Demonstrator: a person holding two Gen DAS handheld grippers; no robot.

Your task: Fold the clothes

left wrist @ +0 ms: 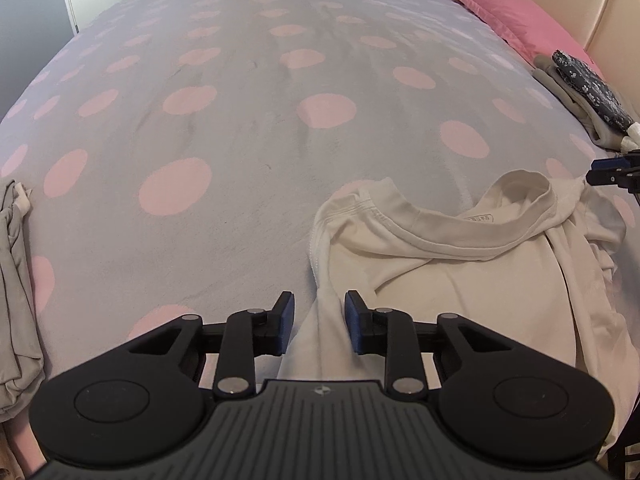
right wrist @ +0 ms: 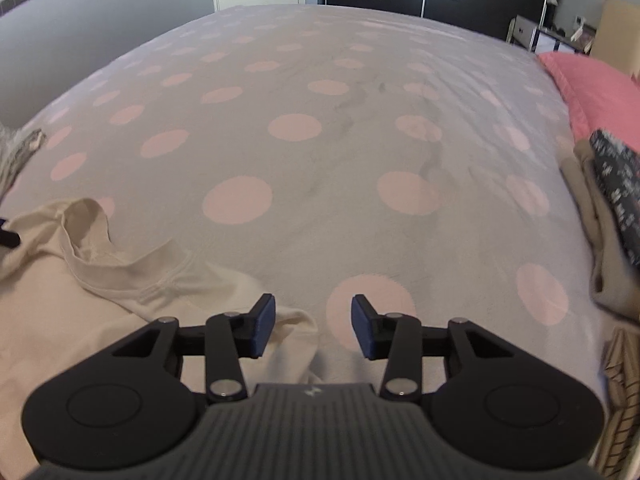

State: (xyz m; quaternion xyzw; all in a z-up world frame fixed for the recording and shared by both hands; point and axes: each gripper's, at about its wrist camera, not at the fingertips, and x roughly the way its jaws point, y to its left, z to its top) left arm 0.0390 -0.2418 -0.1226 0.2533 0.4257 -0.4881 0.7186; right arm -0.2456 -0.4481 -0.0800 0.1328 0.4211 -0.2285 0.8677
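Observation:
A cream T-shirt (left wrist: pixel 460 264) lies rumpled on the near part of the bed, collar up. My left gripper (left wrist: pixel 320 326) stands open, with a fold of the shirt's left shoulder lying between its fingers. In the right wrist view the same cream T-shirt (right wrist: pixel 80 300) spreads to the lower left. My right gripper (right wrist: pixel 314 328) is open over the shirt's right edge, whose tip lies between the fingers. The right gripper's tip (left wrist: pixel 612 172) also shows at the right edge of the left wrist view.
The bed wears a grey cover with pink dots (left wrist: pixel 240 120). A pink pillow (left wrist: pixel 516 16) and a stack of folded clothes (left wrist: pixel 588 96) sit at the right. Grey garments (left wrist: pixel 16 280) lie at the left edge. A striped cloth (right wrist: pixel 624 392) lies at the lower right.

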